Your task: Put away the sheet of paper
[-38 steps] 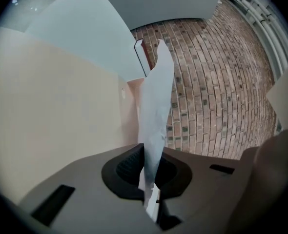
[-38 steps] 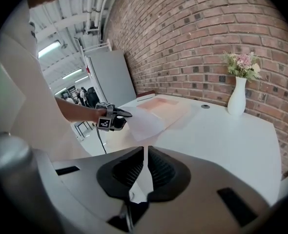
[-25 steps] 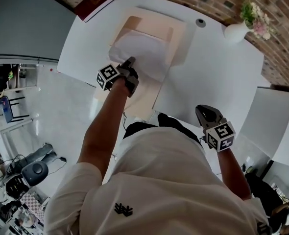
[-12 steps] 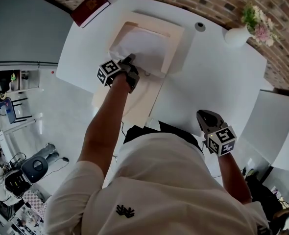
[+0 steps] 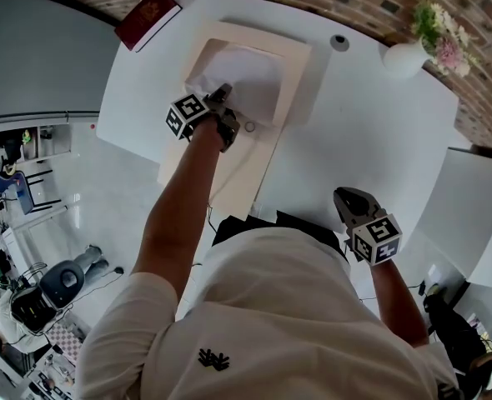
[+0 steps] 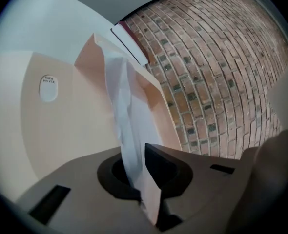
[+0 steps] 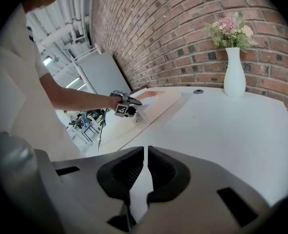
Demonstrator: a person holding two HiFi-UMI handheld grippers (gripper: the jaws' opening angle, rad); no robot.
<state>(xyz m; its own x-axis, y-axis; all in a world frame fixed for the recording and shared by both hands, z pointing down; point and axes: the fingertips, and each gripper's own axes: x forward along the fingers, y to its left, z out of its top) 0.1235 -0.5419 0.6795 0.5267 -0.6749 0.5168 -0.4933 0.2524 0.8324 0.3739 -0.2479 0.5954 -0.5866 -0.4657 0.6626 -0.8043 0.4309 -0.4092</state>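
On the bench: a cream folder lies towards the far left, and the sheet of paper rests on its upper half.
Sheet of paper: white, thin and rumpled. In the left gripper view it runs from the jaws up between the folder's leaves, bowed along its length.
Left gripper: its jaws are clenched on the near edge of the sheet. A cream sliver seems caught with it; whether that is the folder's edge I cannot tell.
Right gripper: its jaws are drawn together on nothing, near the person's body and well apart from the folder.
Handling: very light and limp. Pushed from one edge it will likely buckle rather than slide, and it creases or tears easily.
Where to hold: probably the near edge, close to its middle, pinched flat. Holding the folder's upper leaf with the free gripper would likely help keep the mouth open.
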